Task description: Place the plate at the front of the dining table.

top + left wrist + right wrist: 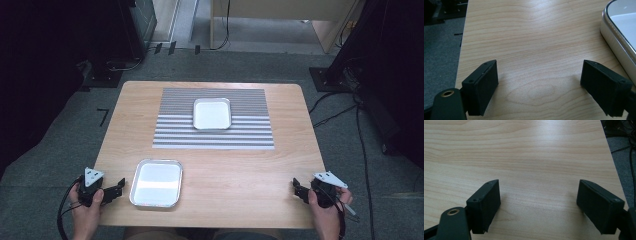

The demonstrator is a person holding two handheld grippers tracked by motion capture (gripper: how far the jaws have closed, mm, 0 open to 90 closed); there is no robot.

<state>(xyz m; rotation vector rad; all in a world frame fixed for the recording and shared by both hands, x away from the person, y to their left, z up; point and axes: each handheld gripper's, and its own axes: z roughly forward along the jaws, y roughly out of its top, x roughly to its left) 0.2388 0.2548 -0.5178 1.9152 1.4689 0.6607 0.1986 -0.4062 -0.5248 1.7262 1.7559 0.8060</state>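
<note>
From the high view I hold my left gripper (116, 188) at the near left corner of the table (290, 165) and my right gripper (299, 190) at the near right corner, both low over the wood and well apart from each other. The nearer metal tray (172, 165) lies just beside my left gripper, apart from it; its long axis runs away from me, toward the far edge. A second tray (196, 116) sits on the striped mat (250, 120) farther back (its long axis runs the same way, as far as I can tell). The left gripper view adds the near tray's rounded side wall (614, 42) at the right, with bare wood between jaws that stand spread and hold nothing. In the right gripper view the jaws are likewise spread and hold nothing, bare wood lies ahead, and the table's edge runs down the right side.
</note>
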